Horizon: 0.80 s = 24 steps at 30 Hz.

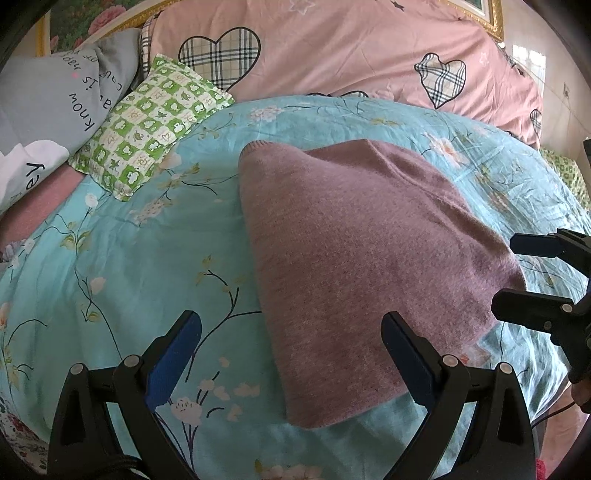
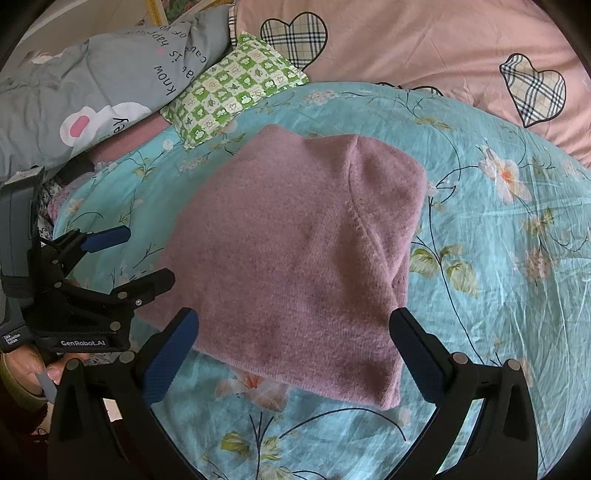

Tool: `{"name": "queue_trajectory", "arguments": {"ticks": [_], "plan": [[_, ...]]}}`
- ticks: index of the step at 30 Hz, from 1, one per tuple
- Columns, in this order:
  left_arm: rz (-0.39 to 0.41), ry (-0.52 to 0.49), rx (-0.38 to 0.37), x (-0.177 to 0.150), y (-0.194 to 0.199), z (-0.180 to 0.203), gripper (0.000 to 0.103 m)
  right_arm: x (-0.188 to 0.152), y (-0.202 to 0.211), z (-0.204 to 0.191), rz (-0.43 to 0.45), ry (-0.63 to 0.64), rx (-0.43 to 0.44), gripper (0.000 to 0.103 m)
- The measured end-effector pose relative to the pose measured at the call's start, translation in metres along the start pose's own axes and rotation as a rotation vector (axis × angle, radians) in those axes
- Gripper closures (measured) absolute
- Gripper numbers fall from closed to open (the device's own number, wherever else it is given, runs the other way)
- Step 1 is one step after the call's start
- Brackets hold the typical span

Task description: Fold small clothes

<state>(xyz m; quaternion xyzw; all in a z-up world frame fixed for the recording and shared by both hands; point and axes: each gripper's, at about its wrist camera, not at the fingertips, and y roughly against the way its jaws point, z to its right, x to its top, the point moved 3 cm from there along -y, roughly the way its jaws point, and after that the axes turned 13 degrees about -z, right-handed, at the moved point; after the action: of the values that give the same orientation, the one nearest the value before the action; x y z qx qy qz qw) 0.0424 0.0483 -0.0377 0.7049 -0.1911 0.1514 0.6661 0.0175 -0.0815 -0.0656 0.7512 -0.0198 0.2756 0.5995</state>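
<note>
A mauve knitted garment (image 1: 362, 266) lies folded into a compact rectangle on the turquoise floral bedsheet (image 1: 129, 266). It also shows in the right wrist view (image 2: 295, 251), with a seam running down its right side. My left gripper (image 1: 291, 332) is open and empty, hovering above the garment's near left edge. My right gripper (image 2: 295, 328) is open and empty above the garment's near edge. Each gripper shows in the other's view: the right gripper (image 1: 517, 273) at the garment's right edge, the left gripper (image 2: 140, 254) at its left edge, both open.
A green checked pillow (image 1: 147, 122) lies behind the garment to the left, next to a grey printed pillow (image 1: 66, 96). A pink quilt with plaid hearts (image 1: 351, 48) runs along the back. A gold picture frame (image 1: 491, 18) hangs at the far right.
</note>
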Motion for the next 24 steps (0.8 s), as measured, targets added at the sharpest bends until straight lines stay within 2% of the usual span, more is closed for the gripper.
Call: {"name": "queue_trajectory", "arguments": {"ticks": [24], "plan": [[0.01,0.0,-0.003,0.0012,0.003,0.0025,0.005,0.0051,0.0015,0.0011,0.002,0.015,0.005,0.0]]}}
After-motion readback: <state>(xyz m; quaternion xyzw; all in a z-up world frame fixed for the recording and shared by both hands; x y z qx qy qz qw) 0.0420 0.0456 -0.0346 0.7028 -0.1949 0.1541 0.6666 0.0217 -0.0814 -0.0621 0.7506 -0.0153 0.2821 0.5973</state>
